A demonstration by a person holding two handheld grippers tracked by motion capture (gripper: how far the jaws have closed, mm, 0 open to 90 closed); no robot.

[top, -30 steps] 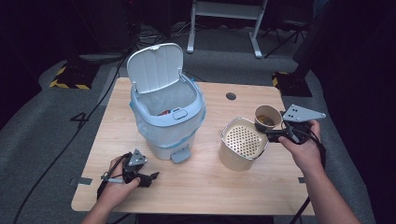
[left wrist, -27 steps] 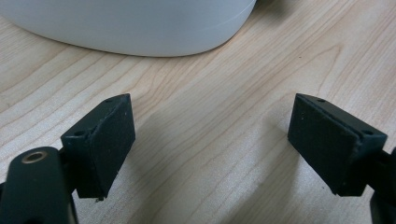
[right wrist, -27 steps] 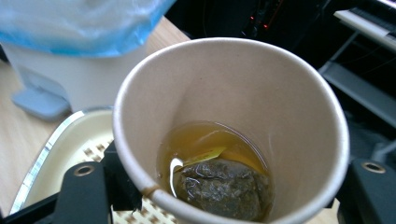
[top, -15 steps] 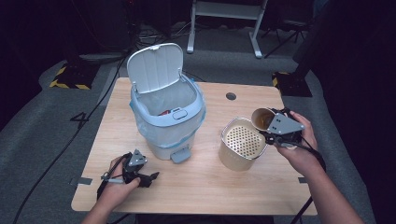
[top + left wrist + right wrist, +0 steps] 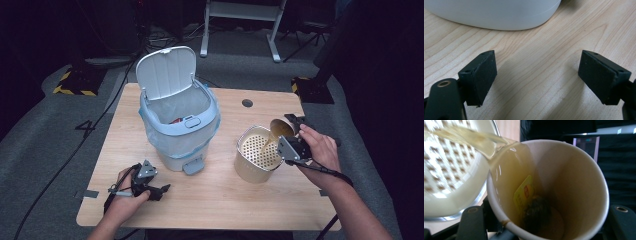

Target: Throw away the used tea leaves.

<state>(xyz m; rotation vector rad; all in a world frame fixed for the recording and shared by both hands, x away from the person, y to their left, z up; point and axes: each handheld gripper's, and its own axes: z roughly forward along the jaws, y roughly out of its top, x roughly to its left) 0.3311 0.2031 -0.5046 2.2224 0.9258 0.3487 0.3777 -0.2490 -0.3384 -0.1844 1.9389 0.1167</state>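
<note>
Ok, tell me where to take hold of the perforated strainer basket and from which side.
Grip the strainer basket by its near rim wall, one jaw inside and one outside, coming down from above. Its top is open and its wall looks thin and upright, while its body looks too wide to span. The far right edge is taken: the right tongs tip the paper cup there, pouring tea in.

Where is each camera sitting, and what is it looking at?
High view: above the person's side, looking down on the light wooden table; forearms and both hands show.
Left gripper view: rides the left gripper, facing the table and the pale blue bin; black jaws apart.
Right gripper view: rides the right gripper, facing the tilted paper cup pouring tea.
Shared: the cream perforated strainer basket.
</note>
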